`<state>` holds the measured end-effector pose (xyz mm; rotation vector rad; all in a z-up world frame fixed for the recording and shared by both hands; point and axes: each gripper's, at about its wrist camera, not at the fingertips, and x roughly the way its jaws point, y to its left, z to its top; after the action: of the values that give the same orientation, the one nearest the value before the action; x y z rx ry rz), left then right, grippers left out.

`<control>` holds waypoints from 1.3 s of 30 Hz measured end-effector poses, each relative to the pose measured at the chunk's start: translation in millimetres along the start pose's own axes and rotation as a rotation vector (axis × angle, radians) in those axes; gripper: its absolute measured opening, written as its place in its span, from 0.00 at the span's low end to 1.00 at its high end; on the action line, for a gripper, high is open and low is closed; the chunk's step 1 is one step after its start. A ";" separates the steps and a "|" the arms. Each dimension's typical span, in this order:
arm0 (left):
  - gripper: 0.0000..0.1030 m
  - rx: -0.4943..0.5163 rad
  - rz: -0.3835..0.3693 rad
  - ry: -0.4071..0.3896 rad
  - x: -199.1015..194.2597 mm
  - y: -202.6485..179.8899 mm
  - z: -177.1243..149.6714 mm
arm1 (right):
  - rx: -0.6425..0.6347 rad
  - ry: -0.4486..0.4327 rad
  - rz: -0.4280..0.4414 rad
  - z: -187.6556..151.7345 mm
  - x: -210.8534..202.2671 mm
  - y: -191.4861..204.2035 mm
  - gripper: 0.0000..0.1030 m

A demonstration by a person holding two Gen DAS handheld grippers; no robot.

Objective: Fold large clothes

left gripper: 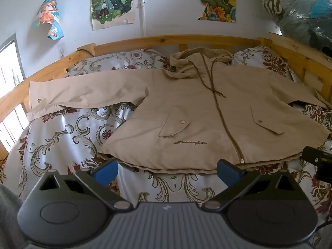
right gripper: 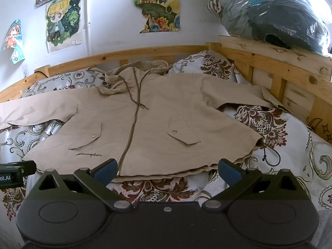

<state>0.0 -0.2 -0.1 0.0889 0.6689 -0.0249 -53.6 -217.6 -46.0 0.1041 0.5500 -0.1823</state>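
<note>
Beige hooded jacket (left gripper: 207, 103) spread flat, zipped, at frame centre on patterned bedspread (left gripper: 62, 137). Judged soft, light, limp; smooth cloth likely slippery. Sleeve cuff (left gripper: 39, 101), middle left, judged best pinched. Left gripper (left gripper: 167, 171), right gripper (right gripper: 167, 170) spread wide, nothing held.

Your views are softly daylit, window (left gripper: 9, 87) at left blown out white, wall (left gripper: 170, 6) pale and bright, fisheye bending the bed frame (right gripper: 157, 51), corners vignetted black, bag (right gripper: 269, 10) glinting with glare, shadows faint.
</note>
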 end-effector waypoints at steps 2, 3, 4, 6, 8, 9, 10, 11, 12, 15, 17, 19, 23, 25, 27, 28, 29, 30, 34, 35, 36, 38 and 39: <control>0.99 0.001 0.000 0.000 0.0 0.0 0.0 | 0.001 0.001 0.000 0.0 0.0 0.0 0.99; 0.99 0.001 0.000 -0.001 0.0 0.0 0.0 | 0.000 0.001 0.001 0.0 0.0 0.0 0.99; 0.99 0.000 0.001 -0.001 0.1 0.0 0.0 | 0.000 0.000 0.001 0.0 0.0 0.0 0.99; 0.99 0.001 0.000 -0.001 0.0 0.0 0.0 | 0.000 0.000 0.001 -0.1 0.0 0.1 0.99; 0.99 0.001 0.000 -0.002 0.0 0.0 0.0 | 0.000 0.000 0.001 -0.1 0.0 0.2 0.99; 0.99 0.001 0.001 -0.002 0.0 -0.1 0.0 | 0.000 0.000 0.001 -0.1 0.0 0.3 0.99; 0.99 0.001 0.001 -0.002 0.0 0.0 -0.1 | 0.001 0.001 0.001 0.0 0.1 -0.2 0.99; 0.99 0.001 0.001 -0.002 0.0 -0.1 0.0 | 0.001 0.001 0.001 -0.1 0.1 -0.1 0.99; 0.99 0.001 0.002 -0.002 0.0 -0.1 0.0 | 0.001 0.001 0.001 -0.1 0.1 0.0 0.99; 0.99 0.000 0.007 -0.002 0.0 0.3 0.0 | 0.000 0.001 0.001 -0.2 0.0 0.4 0.99; 0.99 -0.002 0.008 -0.002 -0.1 0.9 0.1 | 0.001 0.001 0.001 -0.3 0.1 0.5 0.99; 0.99 -0.003 0.010 -0.002 0.0 1.5 0.5 | 0.001 0.001 0.001 -0.3 0.1 0.7 0.99; 0.99 0.000 0.023 -0.002 2.0 0.5 0.8 | 0.002 0.001 -0.001 -0.4 -0.7 0.6 0.99; 0.99 -0.002 0.023 -0.004 1.8 1.8 1.1 | 0.002 0.000 0.000 -0.6 -1.7 1.1 0.99; 0.99 0.000 0.030 -0.010 -0.9 2.0 1.2 | -0.001 -0.001 0.000 -0.2 -1.3 0.7 0.99; 0.99 -0.002 0.030 -0.015 -1.9 2.8 1.4 | -0.001 -0.002 -0.001 0.0 -1.2 0.5 0.99; 0.99 -0.005 0.027 -0.019 -2.7 2.3 1.3 | 0.000 -0.002 -0.002 0.2 -1.1 0.4 0.99; 0.99 -0.007 0.024 -0.021 -3.2 2.2 0.9 | -0.001 -0.004 -0.003 2.0 -2.6 1.0 0.99; 0.99 0.006 0.029 -0.017 -2.4 -0.8 1.1 | -0.003 -0.015 -0.004 -0.2 -6.1 3.3 0.99; 0.99 0.008 0.030 -0.016 -2.1 -2.0 1.6 | 0.000 -0.018 -0.004 0.0 -6.0 3.1 0.99; 0.99 0.008 0.030 -0.016 -2.1 -2.4 1.8 | 0.004 -0.018 -0.002 0.2 -4.8 2.0 0.99; 0.99 0.007 0.034 -0.018 -2.0 -2.9 1.7 | 0.010 -0.015 0.001 -0.3 -4.4 -0.4 0.99; 0.99 0.007 0.036 -0.019 -2.2 -3.3 1.6 | 0.009 -0.015 0.003 -0.2 -3.9 -0.1 0.99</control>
<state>-0.9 -3.6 2.3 0.1076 0.6484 0.0062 -56.9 -217.1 -44.1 0.1121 0.5339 -0.1825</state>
